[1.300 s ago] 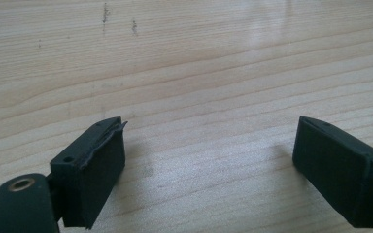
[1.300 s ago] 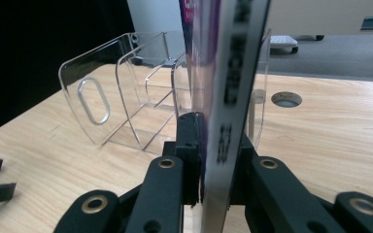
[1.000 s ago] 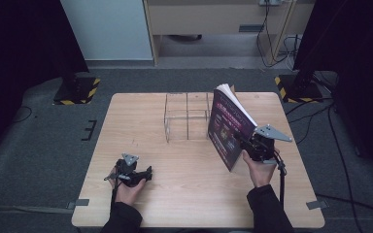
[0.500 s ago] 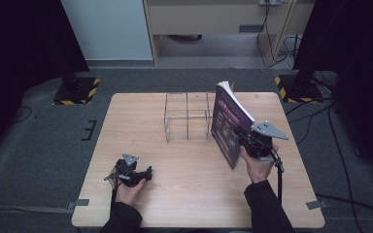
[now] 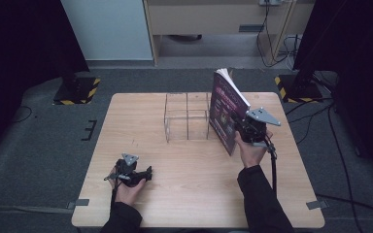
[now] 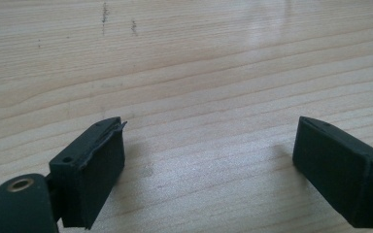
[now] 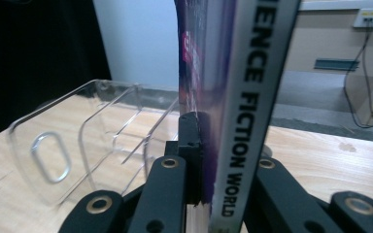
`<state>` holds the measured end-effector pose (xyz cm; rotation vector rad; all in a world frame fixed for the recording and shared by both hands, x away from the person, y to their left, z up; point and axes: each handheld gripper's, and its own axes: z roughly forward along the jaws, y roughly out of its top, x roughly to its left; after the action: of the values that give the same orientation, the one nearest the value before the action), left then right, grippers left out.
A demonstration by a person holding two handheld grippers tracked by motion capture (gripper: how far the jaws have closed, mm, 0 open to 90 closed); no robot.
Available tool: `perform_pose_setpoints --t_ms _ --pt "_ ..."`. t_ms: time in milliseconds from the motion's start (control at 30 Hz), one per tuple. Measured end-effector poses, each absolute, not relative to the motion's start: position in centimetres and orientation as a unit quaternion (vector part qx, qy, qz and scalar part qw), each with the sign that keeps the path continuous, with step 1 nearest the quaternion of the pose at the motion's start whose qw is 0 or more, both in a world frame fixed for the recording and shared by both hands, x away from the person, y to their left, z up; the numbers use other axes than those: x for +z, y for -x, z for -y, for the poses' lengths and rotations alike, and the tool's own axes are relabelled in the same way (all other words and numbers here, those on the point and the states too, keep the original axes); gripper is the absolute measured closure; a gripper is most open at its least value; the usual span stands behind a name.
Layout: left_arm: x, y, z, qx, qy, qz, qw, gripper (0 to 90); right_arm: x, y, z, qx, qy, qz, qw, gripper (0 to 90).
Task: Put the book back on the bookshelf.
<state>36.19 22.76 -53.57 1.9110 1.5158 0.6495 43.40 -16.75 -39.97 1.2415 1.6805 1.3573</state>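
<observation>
Right gripper (image 5: 243,127) is clamped on the magazine (image 5: 226,109) at its spine. In the right gripper view the jaws pinch it from both sides, spine text "SCIENCE FICTION WORLD" facing the camera. I'm holding it upright, tilted a bit, over the far right part of the table (image 5: 199,194), just right of the clear acrylic rack (image 5: 187,116) that stands near the middle of the far edge. The lower corner looks to be at or near the tabletop, but I can't tell from the high view if it's touching.

Left gripper (image 5: 131,175) is parked near the front left of the table, jaws wide apart, nothing between them but bare wood in the left gripper view.

Handling: the magazine is light and glossy, so slippery under the pads. It's thick enough to hold shape at the spine, but the free page edge (image 5: 230,82) is floppy and fans at the top. The spine is the right grab point; anywhere else the pages would bend or splay.

My read: the job is slotting it into one of the rack's compartments. The rack is thin, light plastic, so a nudge from the magazine could shove it. The slot dividers (image 7: 126,131) are narrow, so the free edge may catch on the way in.
</observation>
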Motion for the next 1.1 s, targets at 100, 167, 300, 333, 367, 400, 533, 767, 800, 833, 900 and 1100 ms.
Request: perform_pose_setpoints --t_ms 100,167,300,333,367,400,533,767,800,833,900,1100 --pt "-53.6 -36.2 -22.8 0.245 -0.721 -0.572 0.304 10.8 -40.4 -44.2 16.9 0.516 -0.482 -0.630 0.323 82.8" --pt "-53.6 -36.2 -22.8 0.245 -0.721 -0.572 0.304 10.8 -40.8 -44.6 17.1 0.521 -0.487 -0.625 0.317 82.8" --pt "-53.6 -36.2 -22.8 0.245 -0.721 -0.572 0.304 10.8 -41.6 -44.7 17.0 0.517 -0.495 -0.624 0.315 82.7" --pt "-53.6 -36.2 -22.8 0.245 -0.721 -0.572 0.304 10.8 -41.8 -44.7 16.9 0.516 -0.494 -0.623 0.318 82.7" --pt "-53.6 -36.2 -22.8 0.245 -0.721 -0.572 0.304 10.8 -41.9 -44.6 16.9 0.517 -0.495 -0.621 0.320 82.7" --pt "-53.6 -36.2 -22.8 0.245 -0.721 -0.572 0.304 10.8 -41.9 -44.6 16.8 0.517 -0.496 -0.619 0.322 82.7" --pt "-53.6 -36.2 -22.8 0.245 -0.721 -0.572 0.304 10.7 -42.0 -44.7 16.5 0.516 -0.492 -0.618 0.330 82.8" --pt "-53.6 -36.2 -22.8 0.245 -0.721 -0.572 0.304 10.7 -42.1 -45.4 16.3 0.526 -0.491 -0.605 0.341 82.8" --pt "-53.6 -36.2 -22.8 0.245 -0.721 -0.572 0.304 10.7 -42.1 -45.6 16.2 0.528 -0.492 -0.602 0.343 82.7" --pt "-53.6 -36.2 -22.8 0.245 -0.721 -0.572 0.304 10.7 -42.1 -45.7 16.2 0.530 -0.493 -0.598 0.345 82.8" --pt "-53.6 -36.2 -22.8 0.245 -0.721 -0.572 0.304 10.7 -42.3 -45.9 16.2 0.532 -0.494 -0.593 0.347 82.8" --pt "-53.6 -36.2 -22.8 0.245 -0.721 -0.572 0.304 10.7 -42.8 -46.1 16.1 0.528 -0.505 -0.588 0.348 82.7"
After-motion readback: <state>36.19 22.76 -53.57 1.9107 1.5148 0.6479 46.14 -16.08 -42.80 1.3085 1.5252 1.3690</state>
